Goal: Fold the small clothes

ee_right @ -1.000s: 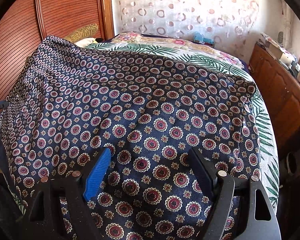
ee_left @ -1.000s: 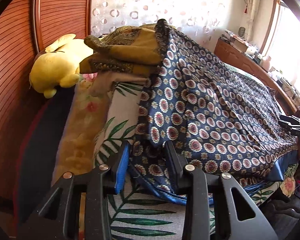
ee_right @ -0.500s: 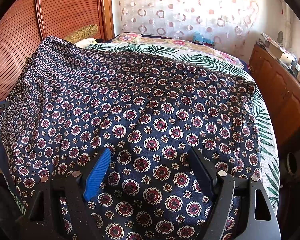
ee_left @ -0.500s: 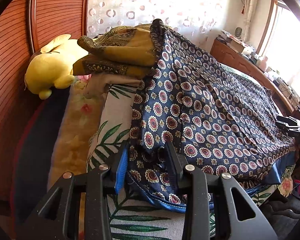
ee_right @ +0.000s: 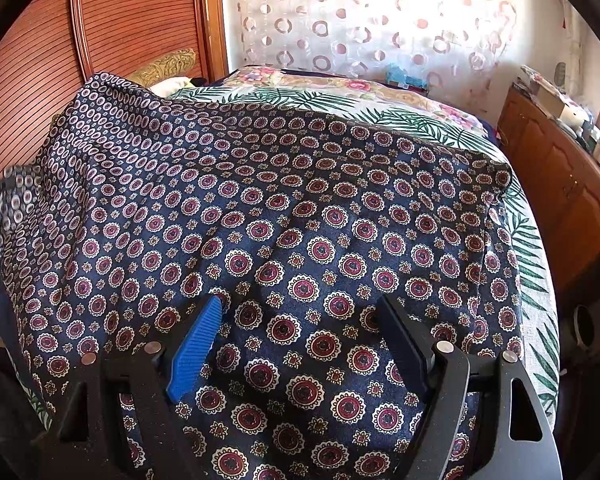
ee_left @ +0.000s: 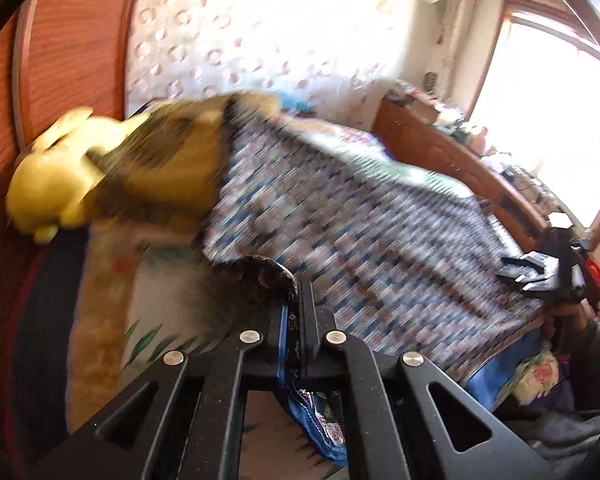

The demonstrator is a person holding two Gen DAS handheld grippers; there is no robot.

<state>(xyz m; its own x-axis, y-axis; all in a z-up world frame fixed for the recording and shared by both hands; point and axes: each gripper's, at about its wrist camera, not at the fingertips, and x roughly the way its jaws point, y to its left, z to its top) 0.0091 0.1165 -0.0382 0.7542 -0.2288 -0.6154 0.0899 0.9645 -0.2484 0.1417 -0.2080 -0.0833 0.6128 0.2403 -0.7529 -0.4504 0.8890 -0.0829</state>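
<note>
Right wrist view shows us a bed [ee_right: 532, 264] with a palm-leaf sheet, a wooden headboard [ee_right: 40, 92] and a patterned curtain [ee_right: 360, 20]. Our navy patterned cloth [ee_right: 300, 216] covers it; our right gripper [ee_right: 300, 324] gapes above it, while our left gripper [ee_left: 294, 300] pinches its corner.

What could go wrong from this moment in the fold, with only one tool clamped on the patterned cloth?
1. The left tool pinches only a small bunch of the navy patterned cloth at its edge; a fast pull, hinted by the blurred left view, could slip it free.
2. The right tool hangs open over the cloth, so that side may drag or fold crookedly.
3. The cloth's far corner lies against the yellow cushions, which could snag.
</note>
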